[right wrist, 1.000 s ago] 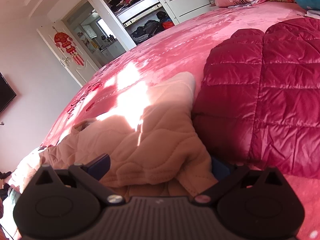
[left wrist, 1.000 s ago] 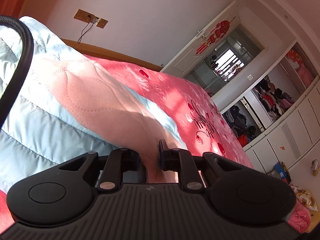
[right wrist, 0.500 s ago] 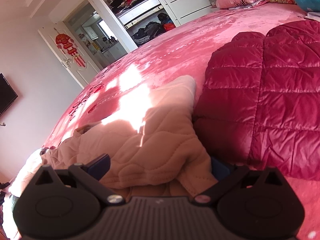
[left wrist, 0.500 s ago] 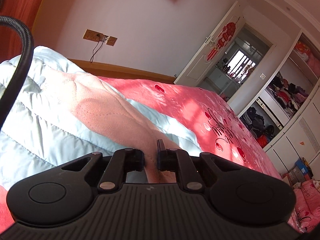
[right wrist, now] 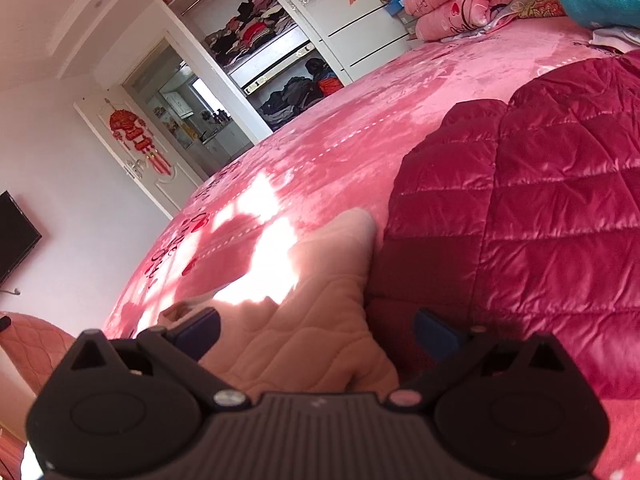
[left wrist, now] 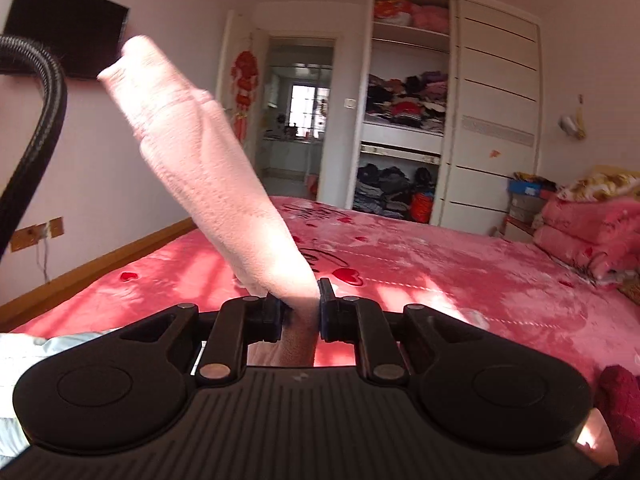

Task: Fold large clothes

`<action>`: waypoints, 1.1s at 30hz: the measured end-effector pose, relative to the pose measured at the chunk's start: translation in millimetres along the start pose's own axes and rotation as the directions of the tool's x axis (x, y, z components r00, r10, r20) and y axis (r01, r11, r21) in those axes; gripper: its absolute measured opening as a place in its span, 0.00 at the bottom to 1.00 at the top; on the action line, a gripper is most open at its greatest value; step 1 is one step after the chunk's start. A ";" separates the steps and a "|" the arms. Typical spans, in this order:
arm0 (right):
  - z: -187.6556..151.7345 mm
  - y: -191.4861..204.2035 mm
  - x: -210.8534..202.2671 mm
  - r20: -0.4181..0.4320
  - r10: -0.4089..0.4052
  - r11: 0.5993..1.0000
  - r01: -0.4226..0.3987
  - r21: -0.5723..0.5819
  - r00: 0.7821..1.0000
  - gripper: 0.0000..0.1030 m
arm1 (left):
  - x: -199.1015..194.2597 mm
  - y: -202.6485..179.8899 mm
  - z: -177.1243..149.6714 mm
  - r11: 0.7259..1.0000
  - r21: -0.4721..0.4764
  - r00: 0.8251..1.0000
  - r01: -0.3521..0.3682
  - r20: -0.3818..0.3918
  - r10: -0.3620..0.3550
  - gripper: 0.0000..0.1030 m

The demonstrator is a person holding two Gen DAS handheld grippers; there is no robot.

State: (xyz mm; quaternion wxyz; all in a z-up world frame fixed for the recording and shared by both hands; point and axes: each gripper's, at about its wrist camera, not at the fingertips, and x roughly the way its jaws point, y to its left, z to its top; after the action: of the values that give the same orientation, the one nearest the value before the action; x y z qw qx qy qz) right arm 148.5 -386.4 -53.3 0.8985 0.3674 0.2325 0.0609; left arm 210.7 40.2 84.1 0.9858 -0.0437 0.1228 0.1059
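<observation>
Left gripper [left wrist: 299, 309]: clamped on pale pink fleece sleeve [left wrist: 200, 168], jaws just eased slightly.
Right gripper [right wrist: 316, 330]: wide, straddling quilted peach garment [right wrist: 304, 336].
Advice: keep the pinch firm; lay sleeve flat.

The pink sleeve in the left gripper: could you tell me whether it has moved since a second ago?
Yes. The pink sleeve, clamped in the left gripper, has been lifted off the light-blue jacket and now stands up across the wall-mounted television.
</observation>
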 end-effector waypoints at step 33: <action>9.4 7.2 2.2 -0.126 0.299 0.952 -0.287 0.107 0.946 0.99 | 7.1 -197.9 -131.6 0.931 -0.050 0.894 0.361 -0.265 -0.361 0.16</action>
State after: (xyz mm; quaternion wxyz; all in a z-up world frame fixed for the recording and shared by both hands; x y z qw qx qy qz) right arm 155.1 -386.4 -43.3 0.8438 0.4315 0.2406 0.2093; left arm 230.2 -165.9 -32.9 0.9624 -0.0794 0.2454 -0.0856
